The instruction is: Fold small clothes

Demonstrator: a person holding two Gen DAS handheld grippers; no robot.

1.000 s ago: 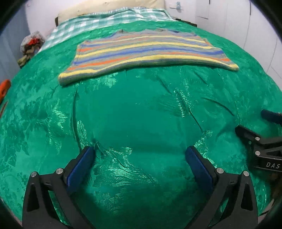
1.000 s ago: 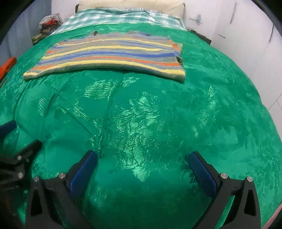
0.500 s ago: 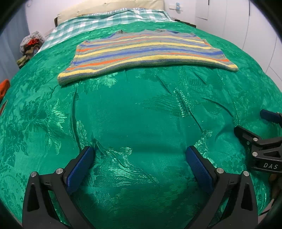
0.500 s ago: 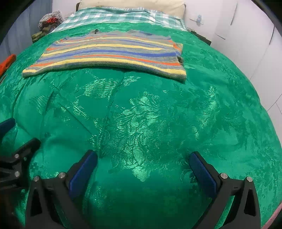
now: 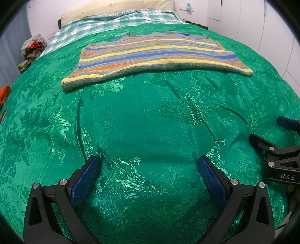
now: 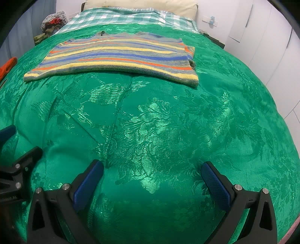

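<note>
A small knit top (image 5: 153,54) with yellow, blue, orange and grey stripes lies flat on the green bedspread (image 5: 142,120), far ahead of both grippers; the right wrist view shows the top (image 6: 116,58) with one edge folded over at its right side. My left gripper (image 5: 148,165) stands open low over bare bedspread, holding nothing. My right gripper (image 6: 152,169) is open too, over bare bedspread (image 6: 168,122). Each gripper shows at the edge of the other's view: the right gripper (image 5: 275,135) on the right, the left gripper (image 6: 20,142) on the left.
A checked green-and-white sheet (image 5: 112,20) and a cream pillow (image 6: 142,5) lie at the head of the bed. A pile of cloth (image 5: 31,48) sits far left, an orange object (image 6: 7,65) at the left edge. White cupboard doors (image 6: 271,41) line the right.
Both views have crept slightly forward, so the striped top sits a little lower and nearer. Both grippers stay open and hold nothing.
</note>
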